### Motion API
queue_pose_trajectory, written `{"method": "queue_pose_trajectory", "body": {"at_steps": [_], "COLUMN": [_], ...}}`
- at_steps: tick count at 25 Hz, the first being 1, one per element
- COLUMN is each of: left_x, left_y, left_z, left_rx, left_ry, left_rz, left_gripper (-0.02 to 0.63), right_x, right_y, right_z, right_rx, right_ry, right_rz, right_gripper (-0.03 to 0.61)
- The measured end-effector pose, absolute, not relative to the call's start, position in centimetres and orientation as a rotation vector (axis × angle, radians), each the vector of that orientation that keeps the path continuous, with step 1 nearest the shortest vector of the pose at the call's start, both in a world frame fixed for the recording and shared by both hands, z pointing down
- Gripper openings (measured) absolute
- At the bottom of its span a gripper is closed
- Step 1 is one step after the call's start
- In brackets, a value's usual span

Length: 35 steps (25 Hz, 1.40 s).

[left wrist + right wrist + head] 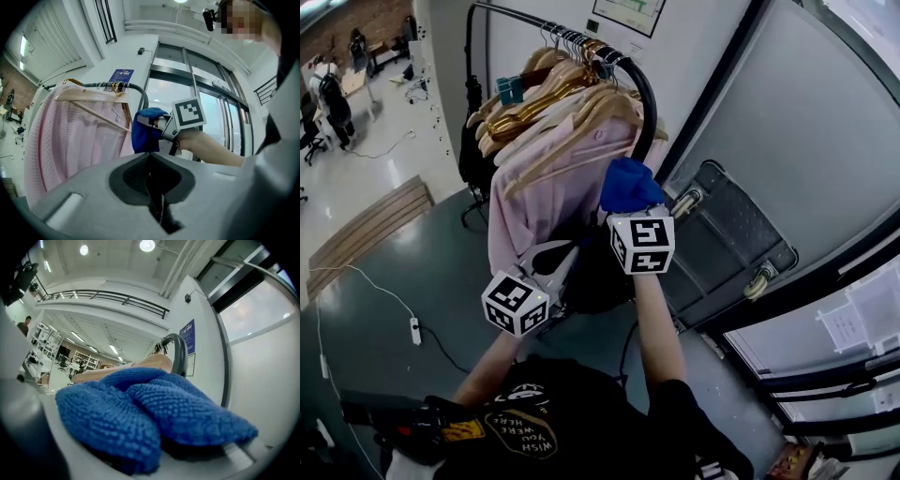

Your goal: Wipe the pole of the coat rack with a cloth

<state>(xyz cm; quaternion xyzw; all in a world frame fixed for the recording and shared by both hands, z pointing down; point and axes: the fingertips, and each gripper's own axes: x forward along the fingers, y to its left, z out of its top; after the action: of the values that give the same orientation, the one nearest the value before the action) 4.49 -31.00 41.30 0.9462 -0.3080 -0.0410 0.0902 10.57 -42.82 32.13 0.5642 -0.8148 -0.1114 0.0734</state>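
Observation:
The coat rack's black pole (645, 103) runs along the top and bends down at its right end, seen also in the left gripper view (140, 93) and the right gripper view (178, 352). A blue knitted cloth (630, 185) is bunched in my right gripper (636, 211), which is shut on it just below and beside the bend; whether the cloth touches the pole I cannot tell. The cloth (150, 418) hides the right jaws. My left gripper (555, 261) hangs lower left by the garments, jaws shut and holding nothing (151, 164).
Wooden hangers (544, 103) with pink garments (548, 192) crowd the rail left of the bend. A grey wheeled metal panel (722, 234) leans by the glass doors at right. A power strip (414, 330) and cable lie on the floor at left, near a wooden bench (366, 230).

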Motion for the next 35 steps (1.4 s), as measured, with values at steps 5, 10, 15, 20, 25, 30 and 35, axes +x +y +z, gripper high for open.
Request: {"method": "queue_pose_trajectory", "body": {"at_steps": [5, 10, 15, 20, 25, 30, 35], "left_x": [3.6, 2.6, 1.9, 3.0, 2.9, 4.1, 6.7], "left_y": [-30.8, -30.5, -30.4, -30.5, -31.0, -30.8, -29.8], "left_z": [41.7, 41.7, 42.0, 42.0, 42.2, 42.2, 42.3], "left_rx": [2.789, 2.772, 2.749, 2.743, 2.739, 2.759, 2.791], "left_ry": [-0.945, -0.97, -0.97, -0.901, -0.9, -0.858, -0.777], "left_rz": [-0.145, -0.154, -0.143, -0.141, -0.119, -0.096, -0.084], "left_gripper": [0.002, 0.002, 0.002, 0.002, 0.002, 0.002, 0.002], "right_x": [9.7, 8.3, 7.3, 8.1, 11.5, 8.9, 7.9], "right_y": [-43.7, -45.6, -49.1, -49.9, -43.8, -42.9, -41.7], "right_z": [28.2, 20.5, 14.7, 13.2, 17.5, 30.4, 32.7], "right_rx": [1.675, 1.682, 1.532, 1.568, 1.77, 1.556, 1.522], "right_ry": [-2.398, -2.282, -2.161, -2.326, -2.645, -2.632, -2.513], "right_rz": [-0.437, -0.602, -0.643, -0.608, -0.547, -0.346, -0.418], "right_gripper": [0.009, 0.009, 0.009, 0.011, 0.009, 0.008, 0.011]}}
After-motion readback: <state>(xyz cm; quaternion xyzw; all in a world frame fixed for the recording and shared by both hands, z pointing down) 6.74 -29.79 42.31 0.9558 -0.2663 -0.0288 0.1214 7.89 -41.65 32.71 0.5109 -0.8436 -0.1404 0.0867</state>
